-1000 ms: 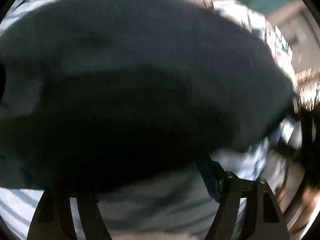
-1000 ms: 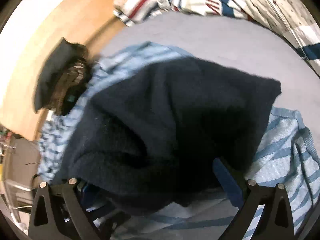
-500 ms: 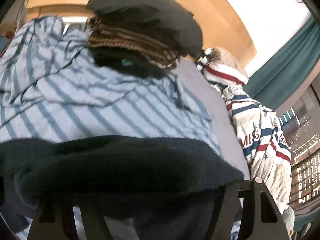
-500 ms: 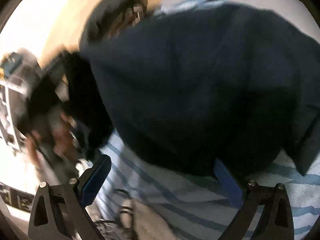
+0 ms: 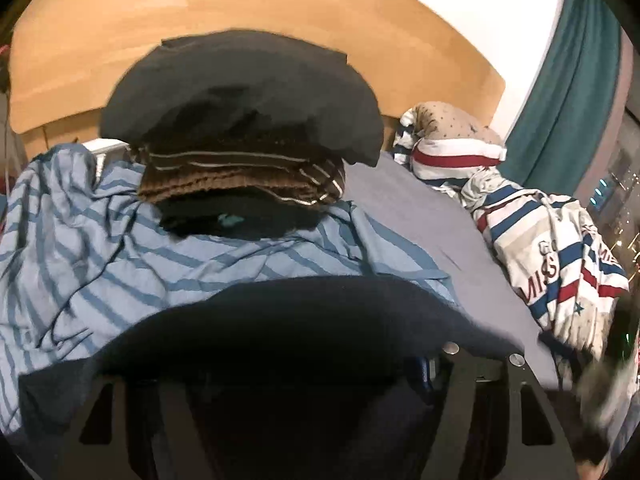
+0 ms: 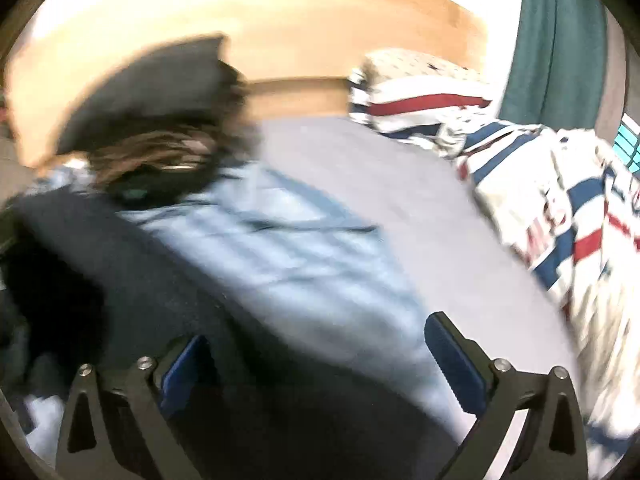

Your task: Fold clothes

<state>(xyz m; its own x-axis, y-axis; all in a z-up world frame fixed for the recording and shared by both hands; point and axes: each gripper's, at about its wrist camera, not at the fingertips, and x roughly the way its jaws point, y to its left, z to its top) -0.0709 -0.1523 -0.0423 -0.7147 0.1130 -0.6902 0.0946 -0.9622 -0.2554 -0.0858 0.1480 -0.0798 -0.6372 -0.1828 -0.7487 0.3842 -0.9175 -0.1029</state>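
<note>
A thick navy sweater point(image 5: 280, 320) lies bunched across my left gripper point(image 5: 288, 360) and hides its fingertips. The bundle fills the space between the jaws, so the gripper is shut on it. In the blurred right wrist view the same sweater point(image 6: 140, 280) covers the lower left and laps over the left finger. My right gripper point(image 6: 316, 352) stands open, its right pad point(image 6: 452, 360) bare. A light blue striped shirt point(image 5: 100, 248) lies crumpled on the bed beyond the sweater. A stack of folded dark and brown clothes point(image 5: 240, 120) rests on its far edge.
A wooden headboard point(image 5: 280, 8) rises behind the stack. The grey bed sheet point(image 5: 420, 232) shows to the right of the shirt. A red, white and blue striped duvet point(image 5: 552, 240) is heaped along the right side, with a teal curtain point(image 5: 572, 80) behind it.
The left gripper rose and tilted up with the sweater, bringing stack and headboard into view. The right gripper rolled and swung away; the sweater now sits at its left, its right pad uncovered.
</note>
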